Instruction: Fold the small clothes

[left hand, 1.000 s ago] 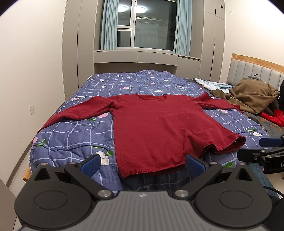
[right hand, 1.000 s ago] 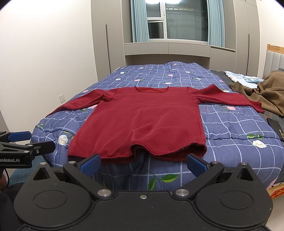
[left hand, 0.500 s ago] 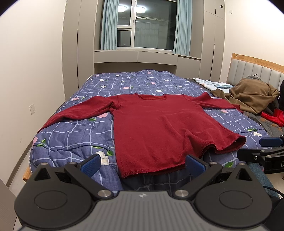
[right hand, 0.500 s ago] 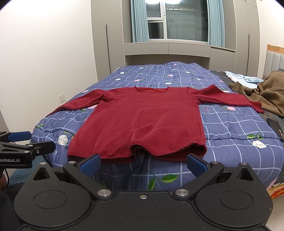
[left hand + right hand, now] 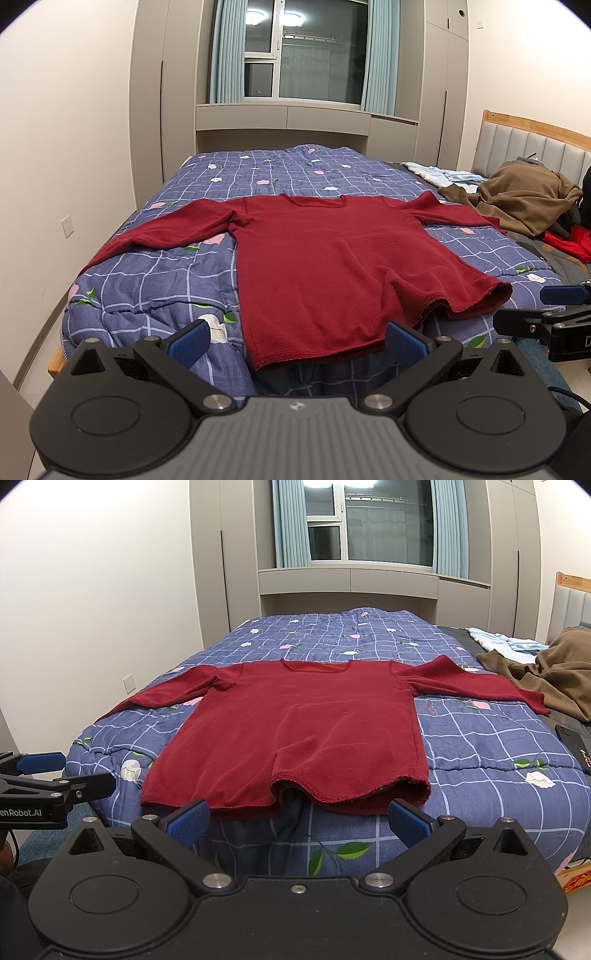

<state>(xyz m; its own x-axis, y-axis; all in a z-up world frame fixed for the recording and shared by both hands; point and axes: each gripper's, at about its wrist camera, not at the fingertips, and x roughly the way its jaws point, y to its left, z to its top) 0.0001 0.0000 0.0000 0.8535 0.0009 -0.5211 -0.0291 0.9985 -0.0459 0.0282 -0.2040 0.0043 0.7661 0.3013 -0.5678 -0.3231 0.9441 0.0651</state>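
Left wrist view: a bed (image 5: pixel 177 280) under a blue checked floral quilt fills the room below a curtained window (image 5: pixel 295 51). A dark red sweater (image 5: pixel 332 266) lies flat on the quilt, front up, both sleeves spread sideways, its hem at the near edge of the mattress with the right corner rumpled and lifted. A brown garment (image 5: pixel 524 199) is heaped by the headboard, well apart from the sweater; a pale blue cloth (image 5: pixel 439 173) lies beyond it. Right wrist view: a black phone (image 5: pixel 570 740) rests on the quilt at the right. The left gripper (image 5: pixel 297 341) and right gripper (image 5: pixel 297 821) hang short of the hem, jaws spread wide, grasping nothing.
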